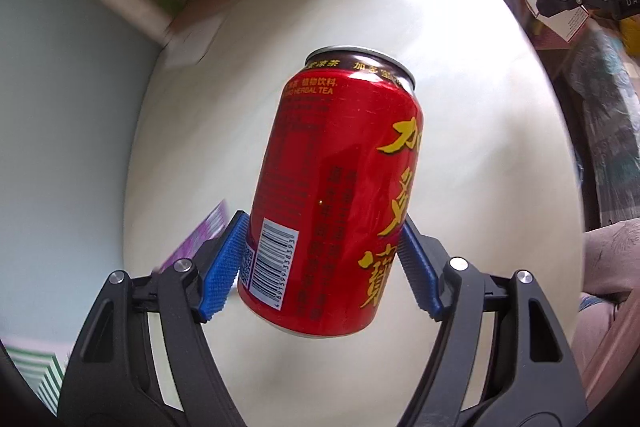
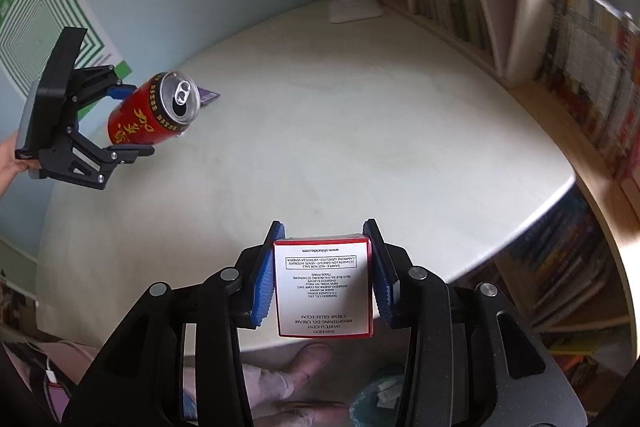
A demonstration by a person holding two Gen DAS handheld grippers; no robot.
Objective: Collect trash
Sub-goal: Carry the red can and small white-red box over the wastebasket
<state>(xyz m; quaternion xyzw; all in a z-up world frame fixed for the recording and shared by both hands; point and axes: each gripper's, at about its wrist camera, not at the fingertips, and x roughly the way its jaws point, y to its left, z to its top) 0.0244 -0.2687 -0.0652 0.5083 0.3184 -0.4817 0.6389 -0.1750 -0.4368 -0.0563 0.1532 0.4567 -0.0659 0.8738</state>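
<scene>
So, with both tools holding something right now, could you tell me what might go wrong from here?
1. The left tool holds the red can only near its base, so the tilted can might slip or pivot out.
2. The can's top is open; any leftover liquid could spill onto the table.
3. The right tool squeezes a thin cardboard box, which may crush or twist loose.
</scene>
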